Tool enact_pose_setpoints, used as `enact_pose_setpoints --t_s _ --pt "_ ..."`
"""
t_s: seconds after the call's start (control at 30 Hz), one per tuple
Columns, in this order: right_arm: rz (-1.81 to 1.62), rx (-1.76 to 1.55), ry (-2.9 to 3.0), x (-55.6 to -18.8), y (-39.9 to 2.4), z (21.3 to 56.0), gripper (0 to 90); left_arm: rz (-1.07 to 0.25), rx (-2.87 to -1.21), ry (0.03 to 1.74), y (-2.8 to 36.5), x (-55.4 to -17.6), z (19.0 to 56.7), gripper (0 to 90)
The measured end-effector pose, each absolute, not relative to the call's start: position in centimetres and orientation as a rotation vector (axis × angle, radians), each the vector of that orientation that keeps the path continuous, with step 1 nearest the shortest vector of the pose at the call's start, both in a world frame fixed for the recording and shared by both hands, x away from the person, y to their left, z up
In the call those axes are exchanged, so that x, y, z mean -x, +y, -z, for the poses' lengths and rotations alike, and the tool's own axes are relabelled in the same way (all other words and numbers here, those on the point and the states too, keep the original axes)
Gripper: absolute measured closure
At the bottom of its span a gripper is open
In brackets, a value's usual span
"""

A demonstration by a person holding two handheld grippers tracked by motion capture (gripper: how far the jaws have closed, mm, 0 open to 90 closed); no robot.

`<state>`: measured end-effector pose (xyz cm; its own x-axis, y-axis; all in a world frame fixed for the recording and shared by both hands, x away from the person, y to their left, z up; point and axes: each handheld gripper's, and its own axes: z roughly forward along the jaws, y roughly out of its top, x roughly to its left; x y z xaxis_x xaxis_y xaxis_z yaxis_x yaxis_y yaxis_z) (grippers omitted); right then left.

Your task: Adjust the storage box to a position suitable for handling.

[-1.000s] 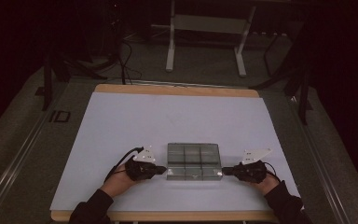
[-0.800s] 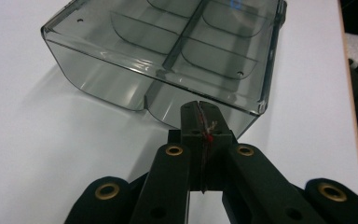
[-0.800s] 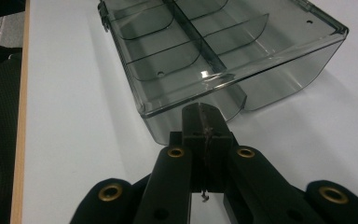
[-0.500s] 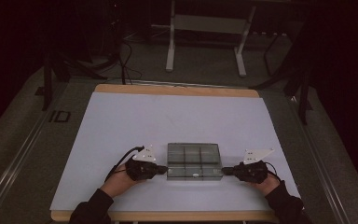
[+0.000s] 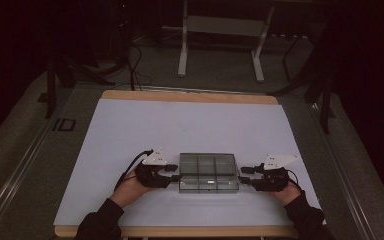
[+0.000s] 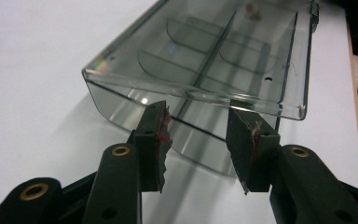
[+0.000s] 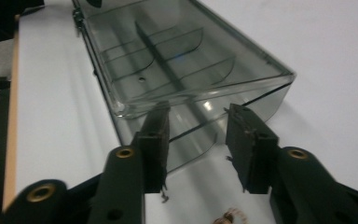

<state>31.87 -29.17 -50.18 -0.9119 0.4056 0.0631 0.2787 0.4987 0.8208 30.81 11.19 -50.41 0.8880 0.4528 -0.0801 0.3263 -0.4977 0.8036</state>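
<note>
Grippers flank the clear box (image 5: 208,172), left gripper (image 6: 198,140) and right gripper (image 7: 196,137) freshly parted with nothing clenched, seemingly lined up to grab its ends.

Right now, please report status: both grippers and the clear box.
Left gripper and right gripper just opened, jaws at box ends, nothing gripped. Clear box closed, flat on table. Nothing in the way.
</note>
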Motion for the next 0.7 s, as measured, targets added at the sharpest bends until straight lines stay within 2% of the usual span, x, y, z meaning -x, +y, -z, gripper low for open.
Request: enact_pose_setpoints --t_s 0.37,0.7 --pt "-1.397 -0.568 2.524 -32.5 -28.6 49.2 58.4 -0.229 -2.087 0.56 11.0 -31.3 49.3 57.7" --pt "-1.419 -0.565 2.46 -33.1 -28.1 48.5 64.3 -0.285 -2.068 0.563 10.7 -32.0 48.8 65.4"
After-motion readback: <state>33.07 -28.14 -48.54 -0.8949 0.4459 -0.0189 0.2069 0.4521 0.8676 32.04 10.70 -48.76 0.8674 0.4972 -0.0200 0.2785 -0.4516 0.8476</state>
